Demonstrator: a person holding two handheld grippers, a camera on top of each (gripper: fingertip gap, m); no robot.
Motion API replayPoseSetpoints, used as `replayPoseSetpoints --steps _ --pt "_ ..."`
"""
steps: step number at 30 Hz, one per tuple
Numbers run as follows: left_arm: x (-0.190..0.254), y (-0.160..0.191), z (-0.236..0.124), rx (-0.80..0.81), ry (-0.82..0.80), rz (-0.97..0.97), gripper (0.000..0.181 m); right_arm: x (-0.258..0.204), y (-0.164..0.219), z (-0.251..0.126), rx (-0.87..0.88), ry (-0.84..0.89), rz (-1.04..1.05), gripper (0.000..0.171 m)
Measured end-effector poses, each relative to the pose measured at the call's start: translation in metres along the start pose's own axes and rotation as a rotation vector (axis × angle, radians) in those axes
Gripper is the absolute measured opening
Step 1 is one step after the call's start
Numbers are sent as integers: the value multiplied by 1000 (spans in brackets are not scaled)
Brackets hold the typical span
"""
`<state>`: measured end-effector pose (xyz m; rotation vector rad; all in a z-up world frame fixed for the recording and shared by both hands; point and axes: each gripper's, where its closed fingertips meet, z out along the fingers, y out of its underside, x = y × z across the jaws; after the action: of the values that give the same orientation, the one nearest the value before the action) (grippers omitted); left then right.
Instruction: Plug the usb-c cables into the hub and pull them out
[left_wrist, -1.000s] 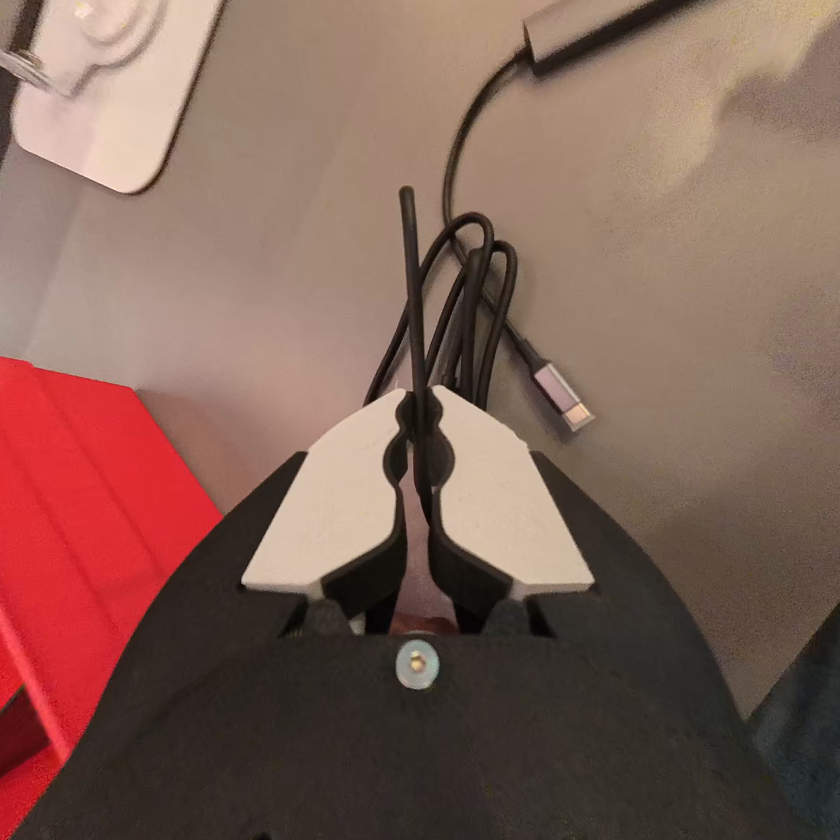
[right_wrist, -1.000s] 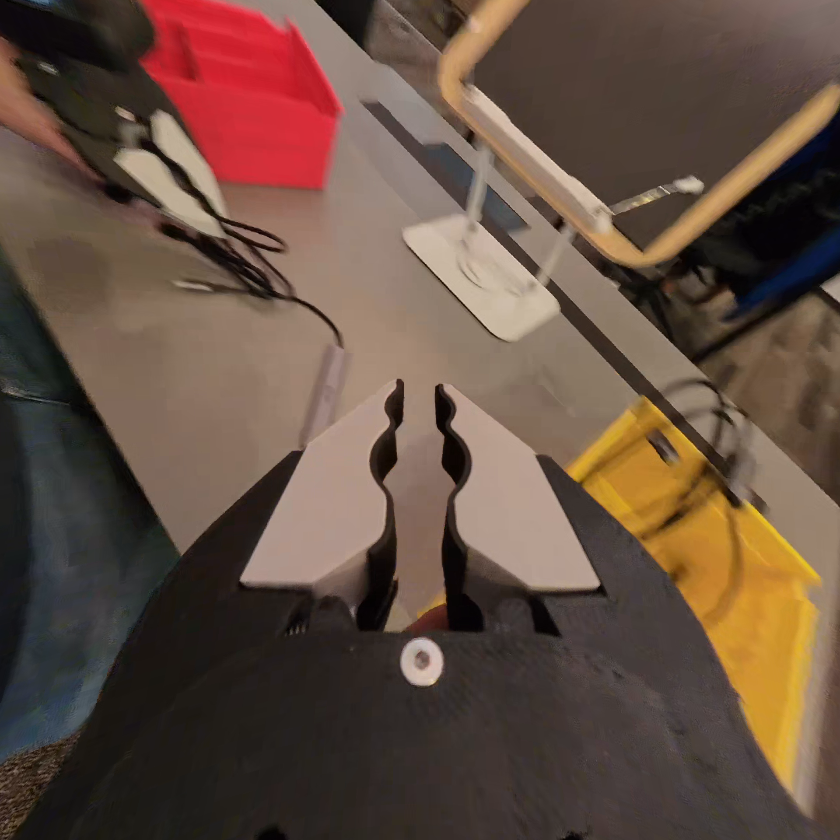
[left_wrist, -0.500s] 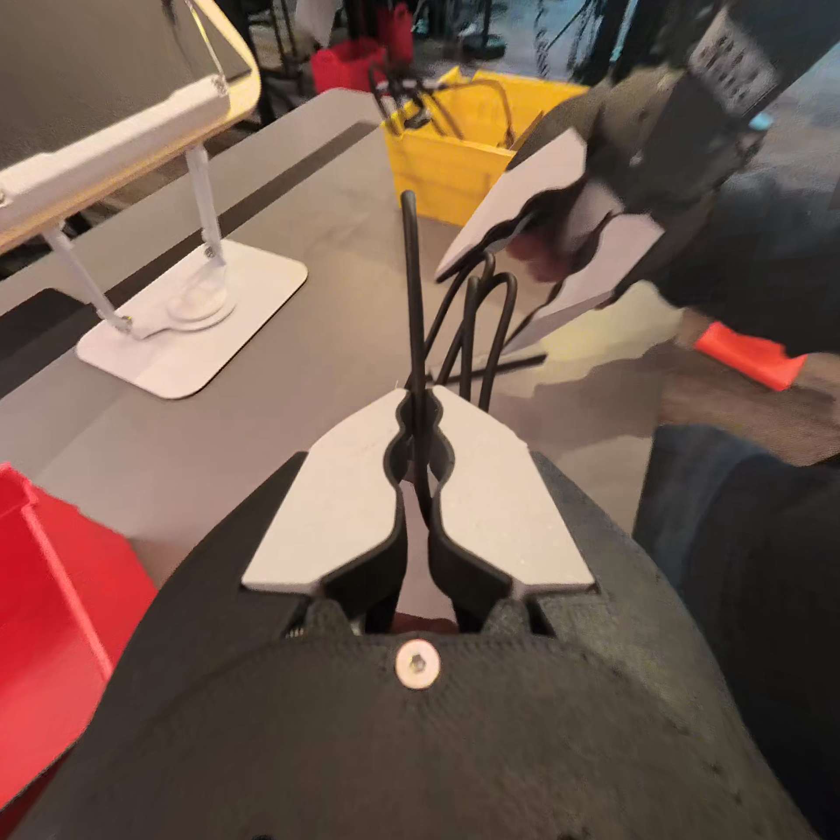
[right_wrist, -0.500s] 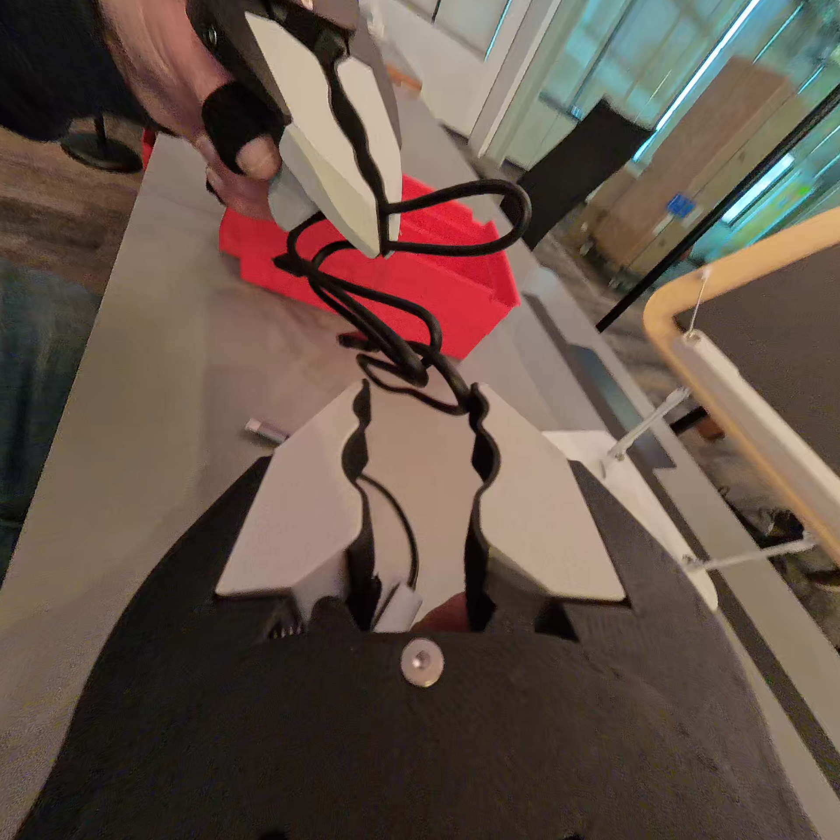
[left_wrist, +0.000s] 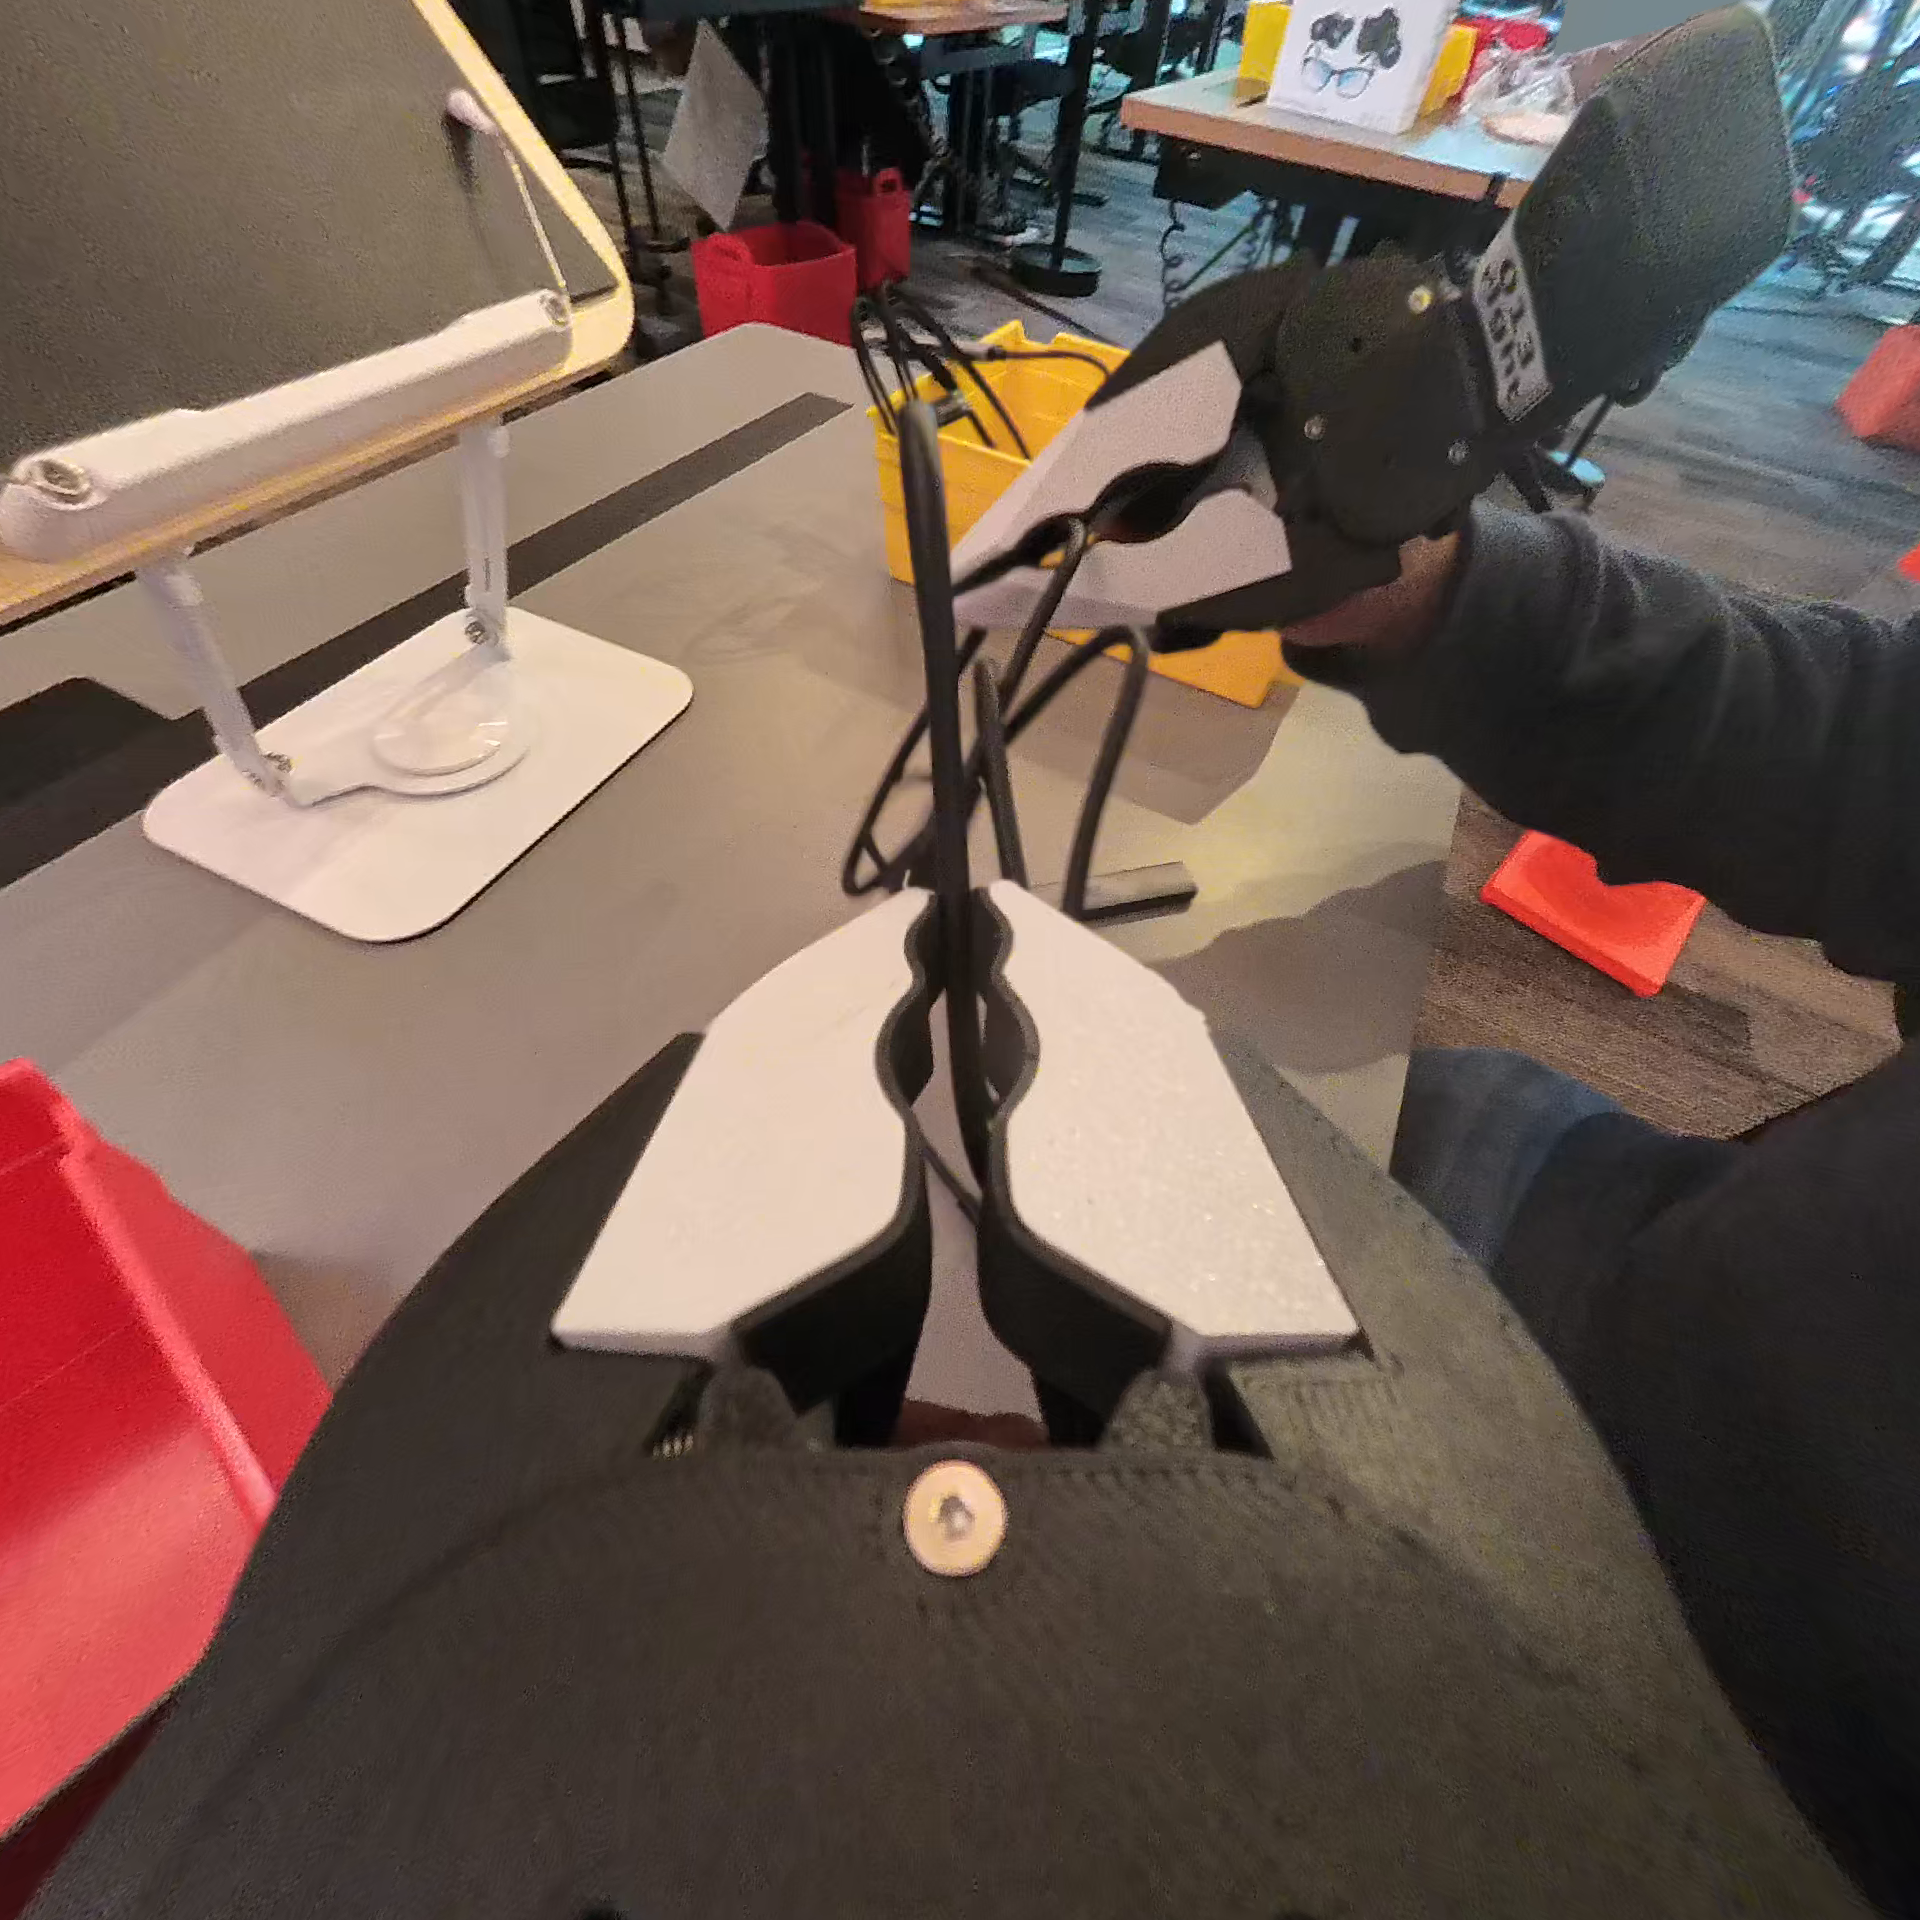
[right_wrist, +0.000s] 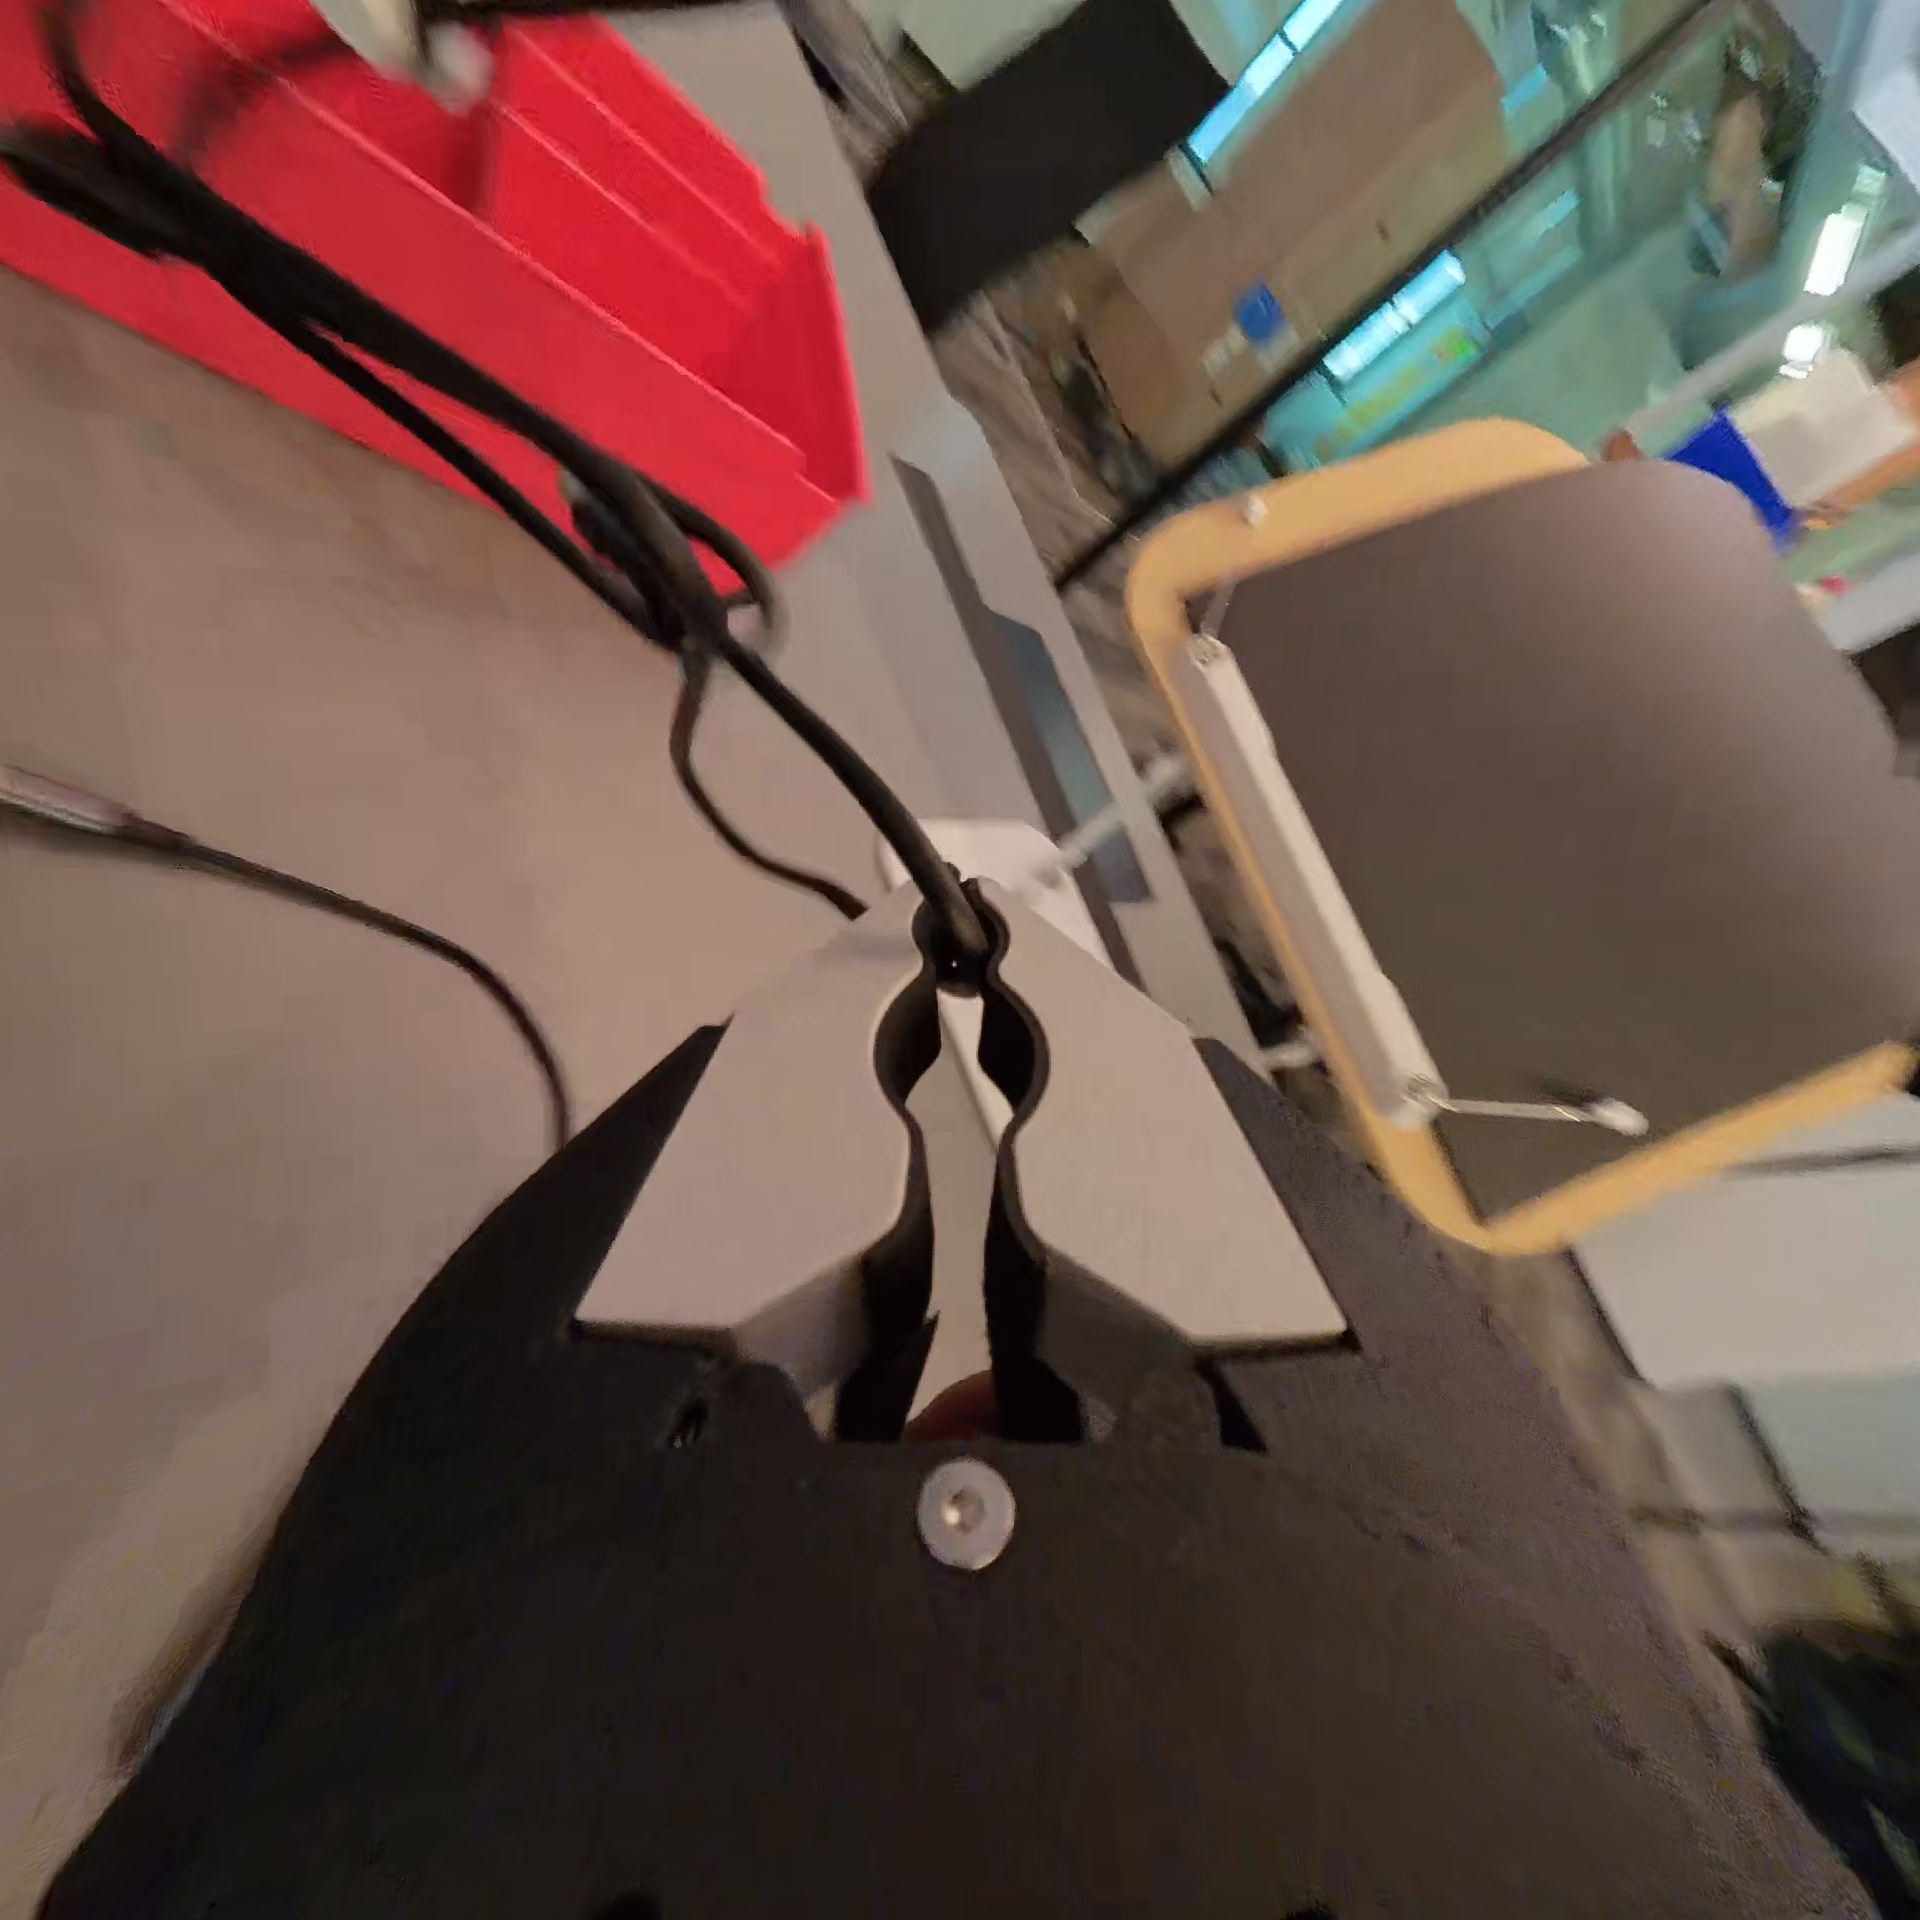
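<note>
A bundled black usb-c cable (left_wrist: 940, 665) hangs in loops above the grey table (left_wrist: 436, 1060). My left gripper (left_wrist: 954, 914) is shut on one strand, which sticks up past the fingertips. My right gripper (left_wrist: 997, 566) comes in from the upper right and is shut on another loop of the same bundle. In the right wrist view, my right gripper (right_wrist: 961, 935) pinches the black cable (right_wrist: 821, 748) at its tips. The cable runs up and left, out of view. A slim dark bar, apparently the hub (left_wrist: 1132, 888), lies on the table below the loops.
A white tablet stand (left_wrist: 416, 790) holds a tan-framed tablet (right_wrist: 1558, 779) at the back of the table. There is a red bin (left_wrist: 104, 1403) on the left and a yellow bin (left_wrist: 1049, 416) holding cables at the far edge. A thin cable (right_wrist: 416, 935) lies on the table.
My left gripper lifted the cable bundle off the table. My right gripper came up to the bundle with its jaws open and has now shut on one loop.
</note>
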<state>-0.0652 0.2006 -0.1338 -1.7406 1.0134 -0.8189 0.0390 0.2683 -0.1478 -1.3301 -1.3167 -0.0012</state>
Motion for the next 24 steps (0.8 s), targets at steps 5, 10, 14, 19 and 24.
replayPoseSetpoints --steps 5,10,14,19,24 --pt "-7 8 -17 -48 -61 10 4 69 43 -5 -193 193 -9 0" --pt "-8 23 -42 -84 -98 8 4 134 82 -13 -311 330 55 0" --pt "-7 26 -56 -76 -122 -3 4 131 100 4 -351 247 100 0" --pt "1 20 -76 -54 -141 19 4 112 152 24 -476 198 178 0" --pt "-9 14 -109 7 -202 -36 4 68 175 51 -549 76 263 0"
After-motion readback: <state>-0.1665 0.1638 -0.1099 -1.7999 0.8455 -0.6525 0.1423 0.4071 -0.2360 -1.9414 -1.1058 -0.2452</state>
